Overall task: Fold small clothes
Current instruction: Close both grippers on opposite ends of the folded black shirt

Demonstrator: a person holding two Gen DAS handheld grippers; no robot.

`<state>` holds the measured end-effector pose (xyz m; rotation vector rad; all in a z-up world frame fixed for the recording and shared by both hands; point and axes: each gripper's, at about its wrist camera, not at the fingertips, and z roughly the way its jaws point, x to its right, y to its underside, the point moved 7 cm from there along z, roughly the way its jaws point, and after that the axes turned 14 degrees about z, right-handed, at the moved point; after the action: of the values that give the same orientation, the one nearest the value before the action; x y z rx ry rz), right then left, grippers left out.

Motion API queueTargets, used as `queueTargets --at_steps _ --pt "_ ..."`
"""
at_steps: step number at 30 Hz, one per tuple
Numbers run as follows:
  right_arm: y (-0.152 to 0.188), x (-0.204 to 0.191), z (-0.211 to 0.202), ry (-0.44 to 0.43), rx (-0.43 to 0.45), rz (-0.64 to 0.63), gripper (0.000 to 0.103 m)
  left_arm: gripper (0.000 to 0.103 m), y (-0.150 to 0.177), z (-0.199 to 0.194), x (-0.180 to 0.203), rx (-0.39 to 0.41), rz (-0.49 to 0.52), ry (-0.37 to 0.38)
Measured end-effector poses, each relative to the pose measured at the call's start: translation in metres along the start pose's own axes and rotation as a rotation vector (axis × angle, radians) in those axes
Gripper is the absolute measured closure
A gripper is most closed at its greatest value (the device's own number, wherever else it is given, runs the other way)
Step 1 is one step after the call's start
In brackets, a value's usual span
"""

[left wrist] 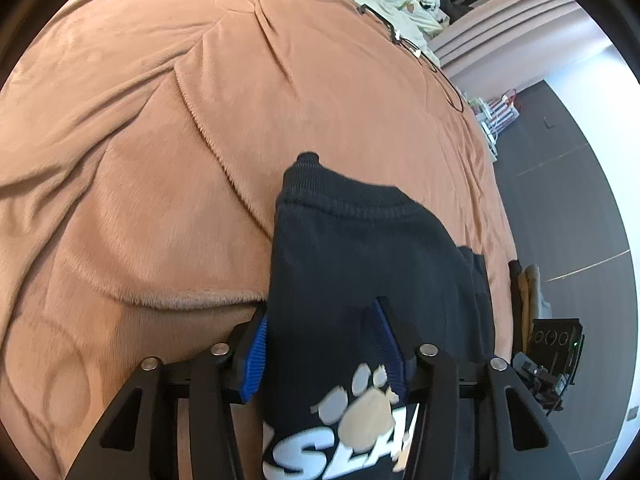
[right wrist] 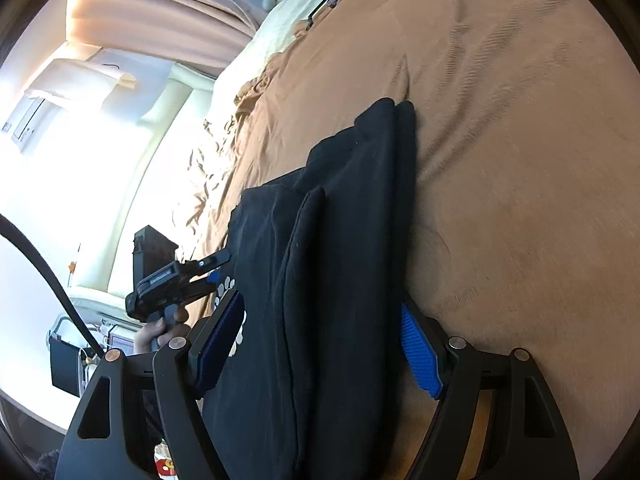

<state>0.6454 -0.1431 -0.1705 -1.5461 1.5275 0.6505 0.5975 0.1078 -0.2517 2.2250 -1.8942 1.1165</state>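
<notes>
Black sweatshirt [right wrist: 344,264] lying on brown bedspread [right wrist: 520,160], long axis running straight away from right gripper [right wrist: 320,344], fingers spread wide astride it. Left gripper [left wrist: 320,344] clamped on paw-print end [left wrist: 360,396], nearer the print.

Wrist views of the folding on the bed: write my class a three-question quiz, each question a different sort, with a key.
1. True or false: the dark garment lies on a brown blanket.
2. Multiple choice: the print on the garment by the left gripper shows (A) a star, (B) a paw, (C) a flower.
3. Short answer: how do the right gripper's jaws stand, and what lies between them?

Key
1. True.
2. B.
3. Wide apart, with the garment's folded layers between them; the blue pads do not look pressed on the cloth.
</notes>
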Motion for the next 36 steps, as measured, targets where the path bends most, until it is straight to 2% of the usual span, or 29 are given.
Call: queueTargets --at_steps 3,6,10,14,15,19,20,22,28,32,36 --pt "-0.004 -0.004 0.008 0.024 -0.014 -0.032 0.029 0.057 -0.006 0.003 -0.002 0.016 -0.003 0.021" --pt "-0.006 -0.009 0.010 0.060 -0.015 -0.064 0.029 0.065 -0.012 0.008 -0.006 0.020 -0.011 0.029" --pt "-0.014 -0.013 0.019 0.126 -0.006 -0.097 0.046 0.069 -0.019 0.016 -0.008 0.022 -0.027 0.048" --pt "-0.021 -0.015 0.024 0.161 0.003 -0.095 0.064 0.069 -0.026 0.021 -0.006 0.018 -0.013 0.031" --pt "-0.023 -0.017 0.028 0.171 0.002 -0.097 0.066 0.069 -0.027 0.021 -0.006 0.018 -0.013 0.027" --pt "-0.021 -0.027 0.035 0.218 0.015 -0.139 0.077 0.086 -0.028 0.018 -0.004 0.028 -0.013 -0.012" --pt "-0.019 -0.029 0.033 0.228 0.022 -0.149 0.082 0.092 -0.028 0.016 -0.004 0.033 -0.013 -0.011" --pt "-0.015 -0.036 0.029 0.240 0.037 -0.164 0.089 0.095 -0.028 0.009 0.000 0.049 -0.004 -0.004" --pt "0.004 -0.057 0.012 0.262 0.117 -0.206 0.095 0.097 -0.028 -0.023 0.017 0.094 0.029 0.051" --pt "0.029 -0.074 -0.001 0.217 0.153 -0.236 0.095 0.097 -0.028 -0.048 0.035 0.126 0.064 0.085" --pt "0.046 -0.084 -0.019 0.222 0.191 -0.262 0.095 0.097 -0.027 -0.072 0.050 0.148 0.080 0.114"
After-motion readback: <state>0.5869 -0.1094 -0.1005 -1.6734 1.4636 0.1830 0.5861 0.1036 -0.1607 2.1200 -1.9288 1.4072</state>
